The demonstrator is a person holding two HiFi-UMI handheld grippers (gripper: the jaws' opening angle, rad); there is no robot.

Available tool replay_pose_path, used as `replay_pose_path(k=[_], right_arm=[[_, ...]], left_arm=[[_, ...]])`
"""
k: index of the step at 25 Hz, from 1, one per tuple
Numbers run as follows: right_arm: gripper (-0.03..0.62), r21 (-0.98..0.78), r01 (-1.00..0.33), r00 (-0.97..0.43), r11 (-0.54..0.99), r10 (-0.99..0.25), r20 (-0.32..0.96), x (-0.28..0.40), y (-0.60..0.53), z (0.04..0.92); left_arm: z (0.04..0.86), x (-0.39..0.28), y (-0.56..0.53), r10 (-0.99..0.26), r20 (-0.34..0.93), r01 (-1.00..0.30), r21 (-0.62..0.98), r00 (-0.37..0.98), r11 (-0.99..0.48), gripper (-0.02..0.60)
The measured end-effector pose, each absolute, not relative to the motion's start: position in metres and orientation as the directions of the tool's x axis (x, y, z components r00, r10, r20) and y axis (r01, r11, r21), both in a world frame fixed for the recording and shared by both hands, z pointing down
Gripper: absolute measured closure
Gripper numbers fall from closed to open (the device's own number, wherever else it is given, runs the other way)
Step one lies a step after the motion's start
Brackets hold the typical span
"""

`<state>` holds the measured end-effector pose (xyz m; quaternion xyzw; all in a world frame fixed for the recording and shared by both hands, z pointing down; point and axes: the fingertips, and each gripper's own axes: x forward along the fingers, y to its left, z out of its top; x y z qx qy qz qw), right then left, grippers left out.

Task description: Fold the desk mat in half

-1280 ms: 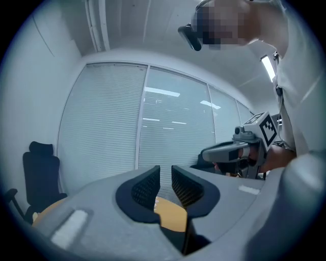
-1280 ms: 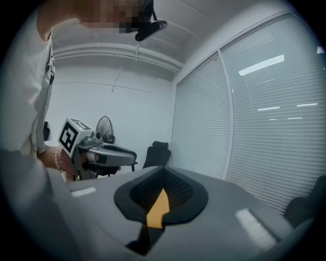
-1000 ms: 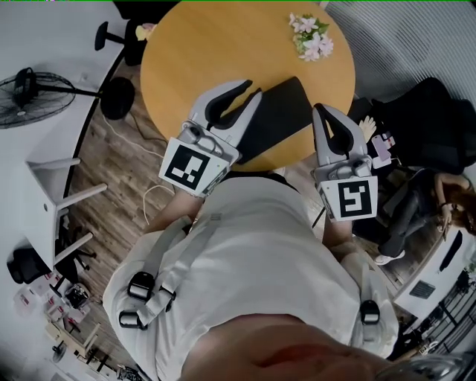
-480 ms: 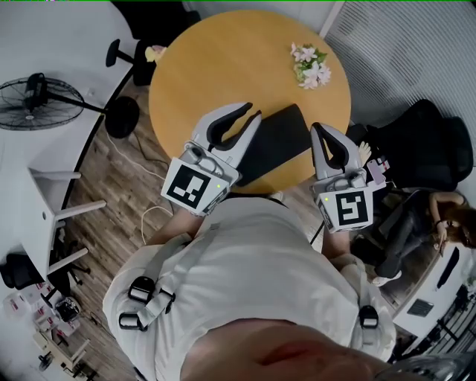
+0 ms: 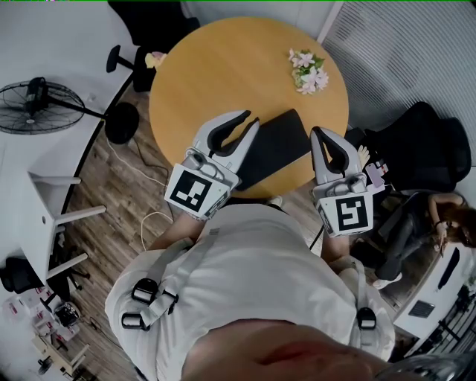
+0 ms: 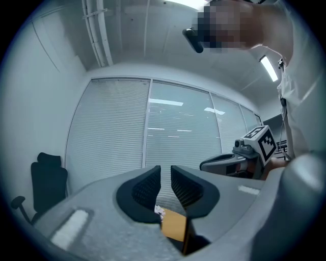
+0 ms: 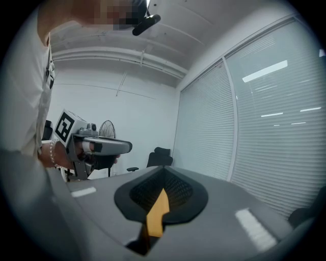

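In the head view the left tool [image 5: 253, 119] covers the near left end of the mat [image 5: 281, 140]. The wearer's chest [image 5: 253, 268] hides the near rim of the counter [image 5: 223, 67], and the right tool [image 5: 318, 132] hides a stretch of its right rim. Whether the mat lies single or doubled cannot be told from here. In the left tool view only a sliver of counter [image 6: 173, 225] shows below the jaws, with a white speck [image 6: 158, 210] on it too small to name. The right tool view gives just a narrow strip of counter [image 7: 157, 214]. A chair [image 5: 149, 18] on the far side is cut off by the picture's top edge.
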<state>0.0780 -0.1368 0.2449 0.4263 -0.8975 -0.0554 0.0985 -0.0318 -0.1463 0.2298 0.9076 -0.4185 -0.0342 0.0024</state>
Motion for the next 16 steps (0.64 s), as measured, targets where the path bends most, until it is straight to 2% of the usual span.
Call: replay_pose_path(k=[16], right_arm=[[0.59,0.186,-0.756,-0.615,0.627,-0.778,0.125,0.0744,-0.1343,0.2463]], left_arm=[[0.236,-0.0321,-0.1427,-0.755,-0.05,-0.755,0.025,0.653,-0.655,0.514]])
